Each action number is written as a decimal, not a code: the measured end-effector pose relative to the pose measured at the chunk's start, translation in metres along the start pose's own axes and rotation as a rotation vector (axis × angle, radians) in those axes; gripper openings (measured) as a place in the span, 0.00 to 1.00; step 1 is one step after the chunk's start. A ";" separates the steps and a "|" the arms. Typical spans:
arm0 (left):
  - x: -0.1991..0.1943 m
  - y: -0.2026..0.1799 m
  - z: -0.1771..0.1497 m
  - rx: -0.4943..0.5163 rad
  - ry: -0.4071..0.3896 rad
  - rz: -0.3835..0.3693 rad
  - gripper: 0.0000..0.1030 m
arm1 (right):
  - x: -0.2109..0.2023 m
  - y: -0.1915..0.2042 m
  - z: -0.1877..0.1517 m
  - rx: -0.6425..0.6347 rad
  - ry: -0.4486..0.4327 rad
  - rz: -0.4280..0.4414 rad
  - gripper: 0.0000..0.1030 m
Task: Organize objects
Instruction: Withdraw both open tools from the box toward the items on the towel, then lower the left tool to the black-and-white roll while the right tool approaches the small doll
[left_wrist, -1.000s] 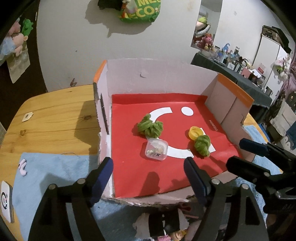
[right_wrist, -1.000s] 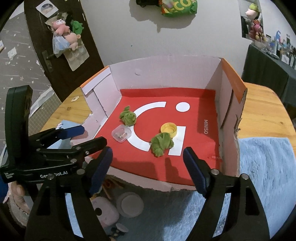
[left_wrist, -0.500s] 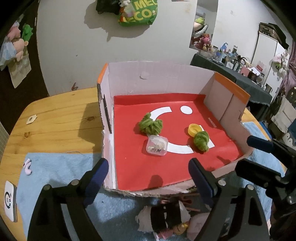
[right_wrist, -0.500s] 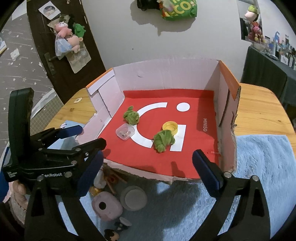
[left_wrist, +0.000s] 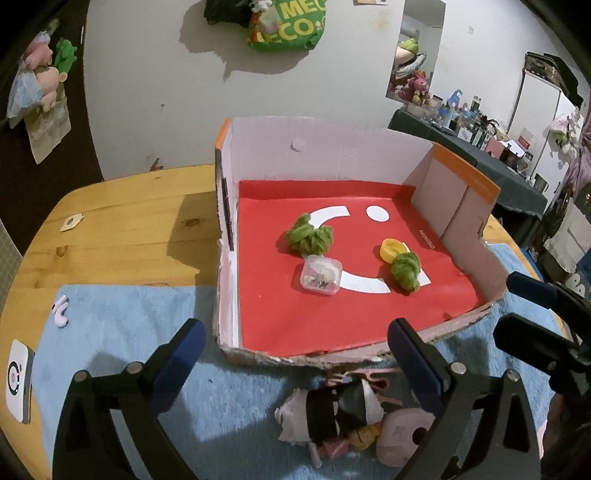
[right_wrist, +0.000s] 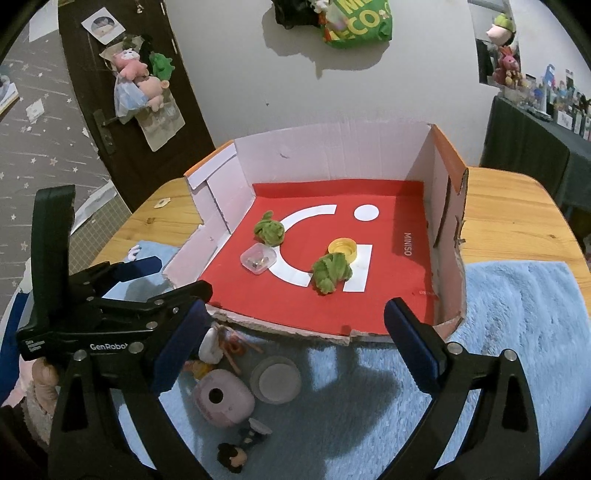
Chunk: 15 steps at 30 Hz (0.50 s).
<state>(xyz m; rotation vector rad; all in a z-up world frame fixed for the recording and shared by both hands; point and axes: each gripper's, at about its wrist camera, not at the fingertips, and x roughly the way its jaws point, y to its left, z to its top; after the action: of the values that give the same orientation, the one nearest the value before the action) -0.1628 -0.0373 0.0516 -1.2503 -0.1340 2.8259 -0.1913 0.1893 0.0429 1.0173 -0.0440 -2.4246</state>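
Shallow cardboard box (left_wrist: 325, 147) with red liner (left_wrist: 280, 314) sits on blue fleece mat (left_wrist: 122, 317) on wooden table (left_wrist: 122, 229), front wall low and torn. Inside: two green fuzzy bundles, left one (left_wrist: 309, 236) near white arc print, right one (left_wrist: 406, 271) touching yellow bottle cap (left_wrist: 391, 250); small clear lidded container (left_wrist: 320, 275) with tiny bits in it, just in front of left bundle, touching or nearly so. Right wrist view shows the same layout: box (right_wrist: 332, 147), left bundle (right_wrist: 269, 229), container (right_wrist: 258, 258), cap (right_wrist: 344, 248), right bundle (right_wrist: 330, 271). Loose items still outside the box on the mat, in front of the torn wall: pink camera-like toy (right_wrist: 223, 400), round grey-white lid (right_wrist: 275, 380), small dark-haired figurine (right_wrist: 232, 458), white-and-black plush or cloth piece (left_wrist: 332, 410), pink stick-like bits, details hard to tell. Left gripper (left_wrist: 295, 354) hovers over the mat short of the box front, fingers spread wide, having just been opening, nothing between them. Right gripper (right_wrist: 295, 332) likewise over the loose pile, fingers wide apart, just opened, nothing gripped. Each gripper shows at the other view's edge. White card-like device (left_wrist: 16, 380) at left mat edge, small pink-white clip (left_wrist: 61, 314) near it. Wall behind has green snack bag (left_wrist: 288, 26), plush toys hanging on dark door (right_wrist: 140, 81).
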 end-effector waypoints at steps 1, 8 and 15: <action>-0.001 0.000 -0.001 0.001 -0.001 0.001 0.98 | -0.001 0.001 0.000 -0.001 -0.001 -0.001 0.96; -0.008 -0.002 -0.007 -0.001 -0.010 -0.004 0.98 | -0.008 0.006 -0.005 -0.006 -0.007 0.000 0.96; -0.013 -0.002 -0.012 -0.006 -0.008 -0.007 0.98 | -0.016 0.012 -0.011 -0.011 -0.017 0.005 0.96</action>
<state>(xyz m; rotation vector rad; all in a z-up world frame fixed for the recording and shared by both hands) -0.1453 -0.0356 0.0532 -1.2380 -0.1470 2.8271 -0.1691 0.1880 0.0480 0.9911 -0.0393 -2.4261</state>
